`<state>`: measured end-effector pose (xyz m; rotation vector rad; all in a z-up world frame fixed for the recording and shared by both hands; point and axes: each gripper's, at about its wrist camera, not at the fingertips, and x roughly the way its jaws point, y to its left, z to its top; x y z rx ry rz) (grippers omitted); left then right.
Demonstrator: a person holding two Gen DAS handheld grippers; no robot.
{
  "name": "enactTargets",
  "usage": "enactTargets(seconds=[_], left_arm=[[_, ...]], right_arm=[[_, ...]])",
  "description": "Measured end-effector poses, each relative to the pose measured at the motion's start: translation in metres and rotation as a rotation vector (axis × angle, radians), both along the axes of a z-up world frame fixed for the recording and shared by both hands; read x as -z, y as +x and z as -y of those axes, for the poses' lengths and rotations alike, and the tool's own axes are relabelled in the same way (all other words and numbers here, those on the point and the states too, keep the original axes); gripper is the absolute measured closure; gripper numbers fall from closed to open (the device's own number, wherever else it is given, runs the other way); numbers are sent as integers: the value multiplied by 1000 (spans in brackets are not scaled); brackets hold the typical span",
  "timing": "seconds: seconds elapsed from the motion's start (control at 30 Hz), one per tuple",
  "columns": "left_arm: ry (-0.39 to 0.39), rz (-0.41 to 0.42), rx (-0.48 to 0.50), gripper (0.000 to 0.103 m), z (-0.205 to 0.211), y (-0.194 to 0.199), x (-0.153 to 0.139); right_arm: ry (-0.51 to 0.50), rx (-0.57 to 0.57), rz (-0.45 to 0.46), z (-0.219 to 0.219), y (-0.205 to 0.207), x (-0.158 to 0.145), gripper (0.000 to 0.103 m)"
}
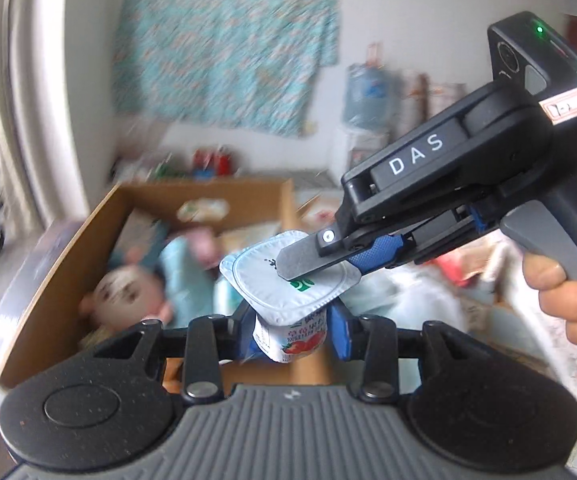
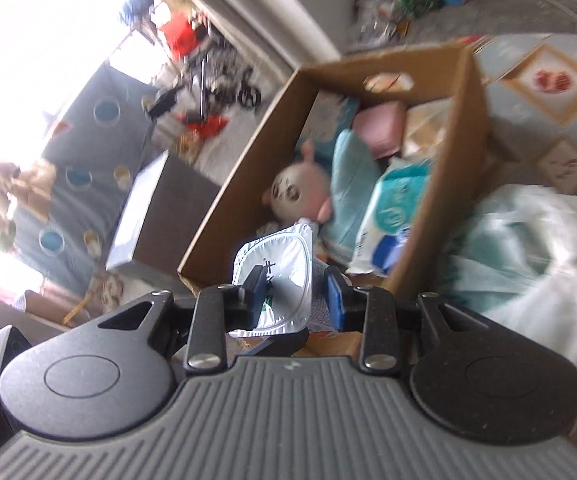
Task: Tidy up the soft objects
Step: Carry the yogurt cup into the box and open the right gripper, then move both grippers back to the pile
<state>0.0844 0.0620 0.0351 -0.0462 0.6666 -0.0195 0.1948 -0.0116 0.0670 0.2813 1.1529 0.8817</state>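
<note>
A small yogurt cup [image 1: 288,280] with a white foil lid and a strawberry label hangs in the air over the near end of a cardboard box [image 1: 204,190]. My left gripper [image 1: 292,332] is shut on the cup's body from both sides. My right gripper [image 1: 316,268] comes in from the right, one finger flat on the lid. In the right wrist view the right gripper [image 2: 294,294] clamps the same cup [image 2: 284,272], lid against one pad and base against the other. A plush toy [image 2: 294,192] lies in the box [image 2: 468,120].
The box also holds teal cloth, a pink pouch [image 2: 380,126] and tissue packs [image 2: 392,208]. A white plastic bag [image 2: 528,240] lies on the patterned bedding right of the box. A dark box [image 2: 160,216] stands to its left. A person's hand [image 1: 576,304] grips the right handle.
</note>
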Motion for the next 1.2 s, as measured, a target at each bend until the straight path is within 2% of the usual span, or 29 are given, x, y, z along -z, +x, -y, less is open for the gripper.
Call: enactTargets(seconds=[0.17,0.37,0.5,0.77,0.9,1.2], left_arm=[[-84,-155,-43,63,-53,19,25],[-185,-271,-29,63,-84,26,52],[-202,-302,-11,63,-89,28,64],[-178,-346,-7,63,-92,33,75],[-168,-354,-1,54,-92,36,76],[-194,-336,2,43,-92,28,64]], right_arm=[[-132,-98,-62,-65,11,27,71],[-249,-154,-107,-94,19,55,71],[-298,-164,-125,-98,22,66,71],[-346,-197,-141,-116,32,82,70],[-360,-208,-137,-117,31,82,68],[-324,-189,-109,-112,33,67,60]])
